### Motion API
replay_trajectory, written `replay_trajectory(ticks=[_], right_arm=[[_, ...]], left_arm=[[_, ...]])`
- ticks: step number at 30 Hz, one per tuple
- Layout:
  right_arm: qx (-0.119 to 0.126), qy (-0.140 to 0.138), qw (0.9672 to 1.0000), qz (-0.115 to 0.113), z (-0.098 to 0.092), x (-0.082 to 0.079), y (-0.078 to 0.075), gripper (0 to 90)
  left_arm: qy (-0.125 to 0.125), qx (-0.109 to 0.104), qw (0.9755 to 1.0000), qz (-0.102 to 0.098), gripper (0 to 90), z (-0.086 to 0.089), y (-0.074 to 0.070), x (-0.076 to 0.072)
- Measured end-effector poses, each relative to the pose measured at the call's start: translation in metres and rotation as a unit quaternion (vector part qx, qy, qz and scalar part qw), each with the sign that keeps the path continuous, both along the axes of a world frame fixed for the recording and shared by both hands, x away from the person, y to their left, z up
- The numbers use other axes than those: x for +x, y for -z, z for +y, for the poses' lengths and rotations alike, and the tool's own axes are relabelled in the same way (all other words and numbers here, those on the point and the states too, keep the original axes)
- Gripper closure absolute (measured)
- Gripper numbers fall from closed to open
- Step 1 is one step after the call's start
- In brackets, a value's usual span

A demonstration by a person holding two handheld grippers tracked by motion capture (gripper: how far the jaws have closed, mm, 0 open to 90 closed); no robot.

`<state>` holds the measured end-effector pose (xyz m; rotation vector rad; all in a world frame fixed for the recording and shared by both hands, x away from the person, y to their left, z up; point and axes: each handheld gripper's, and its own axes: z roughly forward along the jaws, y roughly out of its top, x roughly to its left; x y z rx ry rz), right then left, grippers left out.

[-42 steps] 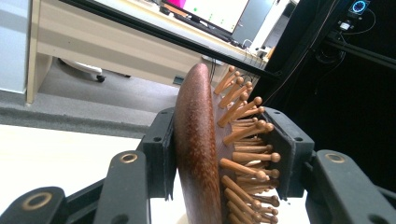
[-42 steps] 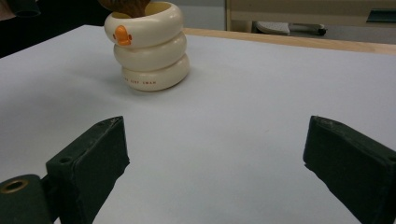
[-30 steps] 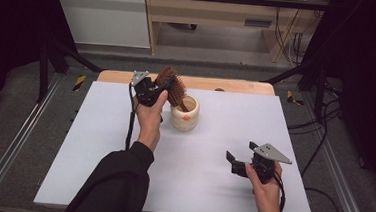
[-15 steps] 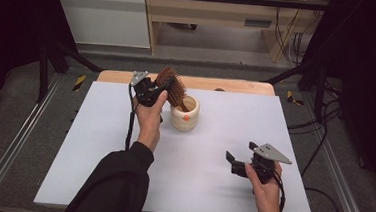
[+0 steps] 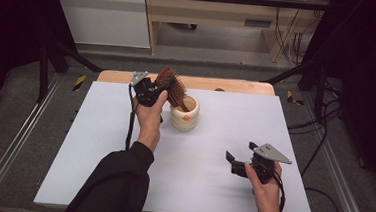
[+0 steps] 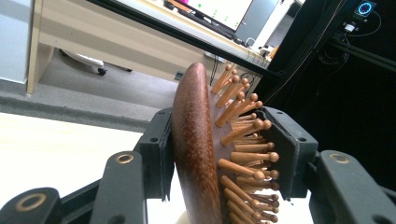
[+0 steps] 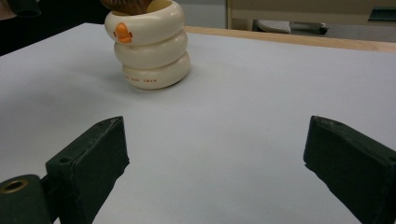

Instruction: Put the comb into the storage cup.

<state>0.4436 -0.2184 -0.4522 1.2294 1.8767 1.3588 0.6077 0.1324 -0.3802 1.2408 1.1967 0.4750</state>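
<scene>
Wooden bristled hairbrush [image 6: 198,154] clamped above ringed cream cup [image 5: 184,114].

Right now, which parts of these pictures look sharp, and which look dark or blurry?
High view: the white table is evenly lit, its surroundings fall into deep black, and everything looks a little soft. Left gripper view: the hairbrush is crisp up close, the room behind hazy. Right gripper view: the cup casts a faint shadow, no glare.

Nothing has visibly moved, as far as the high view shows.
</scene>
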Motion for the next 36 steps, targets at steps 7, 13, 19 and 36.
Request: replay_trajectory(ticks=[7,13,19,36], right_arm=[[0.0,0.0,1.0,0.0,0.0002,0.0,0.0002,6.7],[0.0,0.0,1.0,0.0,0.0003,0.0,0.0002,6.6],[0.0,-0.002,1.0,0.001,0.0008,0.0001,0.0005,6.6],[-0.001,-0.005,1.0,0.002,0.0018,0.0002,0.0013,6.6]], left_arm=[[0.0,-0.001,1.0,0.001,47.2,0.0,-0.0001,0.0],[0.001,-0.001,1.0,0.0,46.7,-0.0001,0.0001,0.0001],[0.001,0.0,1.0,0.0,46.0,0.0006,0.0004,0.0005],[-0.002,-0.007,1.0,-0.003,42.2,0.0043,0.0012,0.0009]])
